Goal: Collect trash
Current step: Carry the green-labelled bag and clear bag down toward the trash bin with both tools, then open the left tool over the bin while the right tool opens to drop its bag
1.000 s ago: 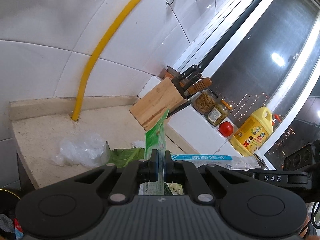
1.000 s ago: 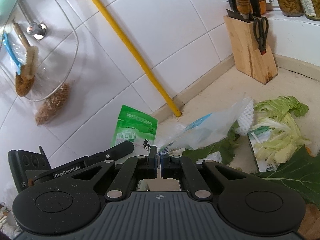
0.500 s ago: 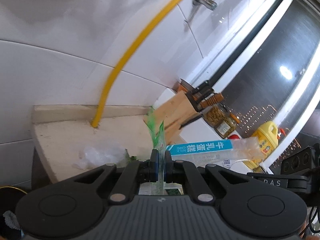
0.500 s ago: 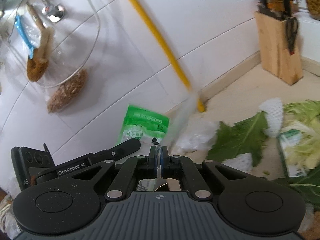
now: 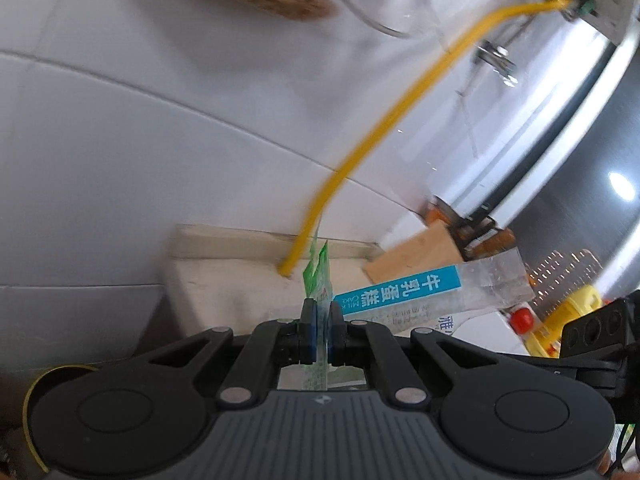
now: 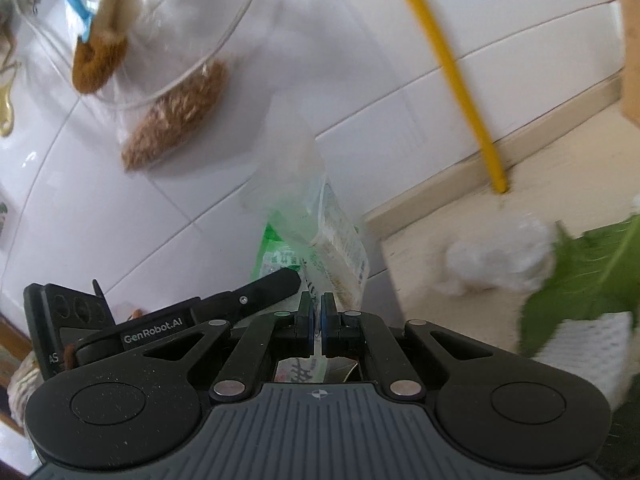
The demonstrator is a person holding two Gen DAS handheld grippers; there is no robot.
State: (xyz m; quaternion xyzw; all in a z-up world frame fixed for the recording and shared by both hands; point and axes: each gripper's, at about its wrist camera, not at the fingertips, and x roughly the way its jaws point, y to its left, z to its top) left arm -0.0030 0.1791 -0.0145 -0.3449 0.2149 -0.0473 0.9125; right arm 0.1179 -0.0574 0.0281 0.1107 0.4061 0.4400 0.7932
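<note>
Surface: a pale speckled stone counter (image 6: 460, 216) is lying at the right of the right-wrist view and at lower centre of the left-wrist view (image 5: 240, 284), ending against a white tiled wall (image 5: 160, 140).
Room: a yellow pipe (image 5: 384, 132) is running down the wall to the counter; a wooden knife block (image 5: 416, 256) and a yellow bottle (image 5: 572, 312) are sitting at the right of the left-wrist view, blurred; a brown brush (image 6: 98, 60) is hanging at upper left of the right-wrist view.
Left gripper (image 5: 321, 330): its jaws are pressing together on a thin green printed wrapper (image 5: 318, 276), which is standing edge-on above them.
Right gripper (image 6: 316, 328): its jaws are pinching a clear plastic bag with a blue label (image 6: 320, 232), seen in the left-wrist view at centre right (image 5: 400, 292).
Remaining trash: a crumpled white plastic wad (image 6: 500, 256) and a green leaf (image 6: 580, 280) are lying on the counter at the right.
Change: both views are now showing more wall and less counter than a second ago; the grips are staying unchanged.
</note>
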